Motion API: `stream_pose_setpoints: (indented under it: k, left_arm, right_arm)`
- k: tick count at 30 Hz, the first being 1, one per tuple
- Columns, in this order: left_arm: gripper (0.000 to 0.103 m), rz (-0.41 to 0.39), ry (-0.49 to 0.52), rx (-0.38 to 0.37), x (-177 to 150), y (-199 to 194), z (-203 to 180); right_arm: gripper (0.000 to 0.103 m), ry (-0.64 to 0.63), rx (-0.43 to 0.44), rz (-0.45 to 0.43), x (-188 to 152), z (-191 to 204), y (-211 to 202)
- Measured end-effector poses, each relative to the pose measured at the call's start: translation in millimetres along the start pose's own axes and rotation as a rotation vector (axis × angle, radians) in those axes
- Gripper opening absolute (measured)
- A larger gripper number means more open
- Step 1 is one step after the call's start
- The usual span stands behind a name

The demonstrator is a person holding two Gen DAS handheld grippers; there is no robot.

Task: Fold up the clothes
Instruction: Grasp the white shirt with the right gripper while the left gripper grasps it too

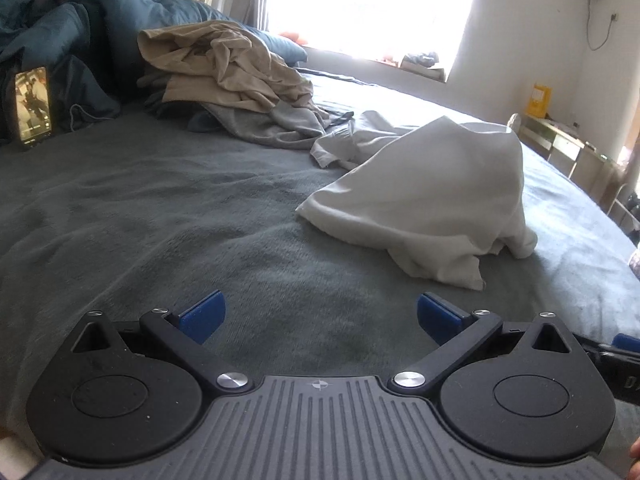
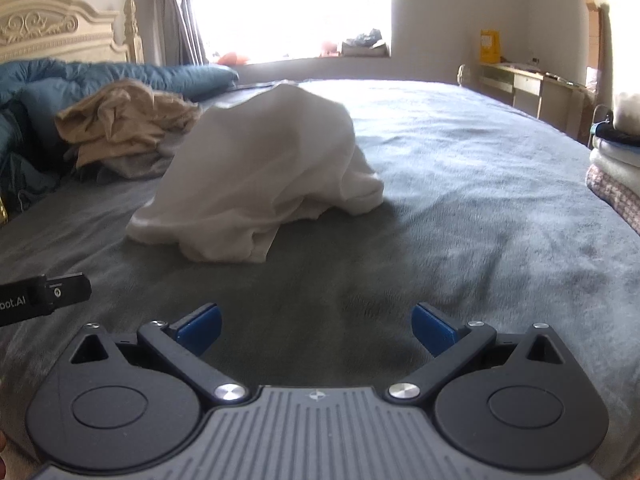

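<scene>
Bedroom, daylight blown out through a window [image 2: 292, 8] at the far wall. Grey-green blanket [image 1: 160, 220] covers the whole bed and is the working surface.

White garment [image 1: 436, 196] sits in a loose, humped heap on the blanket, ahead of both grippers and well apart from each; in the left wrist view it lies ahead and to the right, in the right wrist view ahead and slightly left [image 2: 260, 176]. Edges crumpled, nothing flat or squared.

Behind it, toward the headboard [image 2: 52, 28], a pile of unfolded clothes [image 1: 224, 76]: beige fabric on top, grey fabric underneath, with a pale piece trailing out toward the white garment. Blue duvet [image 1: 60, 20] bunched against the head of the bed. A phone [image 1: 33, 106] with a lit screen stands propped upright against the duvet, far left.

Left gripper [image 1: 320, 316]: blue fingertips [image 1: 202, 316] spread wide, nothing between them, held low over bare blanket.

Right gripper [image 2: 316, 324]: fingertips [image 2: 434, 330] likewise wide apart and empty, low over the blanket. The left gripper's black body shows at the left edge of this view.

Stack of folded blankets [image 2: 616, 168] at the right edge of the bed. Desk [image 2: 528, 88] against the far wall, yellow box [image 2: 490, 45] standing on it.
</scene>
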State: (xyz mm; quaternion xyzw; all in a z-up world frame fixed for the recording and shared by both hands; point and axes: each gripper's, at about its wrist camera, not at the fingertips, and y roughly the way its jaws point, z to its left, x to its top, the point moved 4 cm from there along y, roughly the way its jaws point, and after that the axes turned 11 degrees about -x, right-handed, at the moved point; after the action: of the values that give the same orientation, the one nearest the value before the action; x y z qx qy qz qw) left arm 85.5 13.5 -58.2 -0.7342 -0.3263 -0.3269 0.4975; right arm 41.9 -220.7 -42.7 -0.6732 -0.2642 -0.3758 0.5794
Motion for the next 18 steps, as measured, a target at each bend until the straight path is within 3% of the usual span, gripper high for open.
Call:
stream_pose_setpoints:
  k: [9, 14, 18]
  left_arm:
    - [0.103, -0.063, 0.066, -0.032, 34.8, 42.6, 5.9]
    - [0.103, -0.078, 0.115, -0.068, 58.7, 80.6, 10.4]
    - [0.103, -0.06, 0.148, -0.131, 69.9, 112.7, 10.9]
  right_arm:
    - [0.103, -0.07, 0.051, -0.213, 40.7, 0.4, 13.5]
    - [0.103, -0.104, 0.09, -0.333, 84.9, 8.9, 25.4]
    - [0.103, -0.092, 0.133, -0.366, 125.5, 18.2, 45.9]
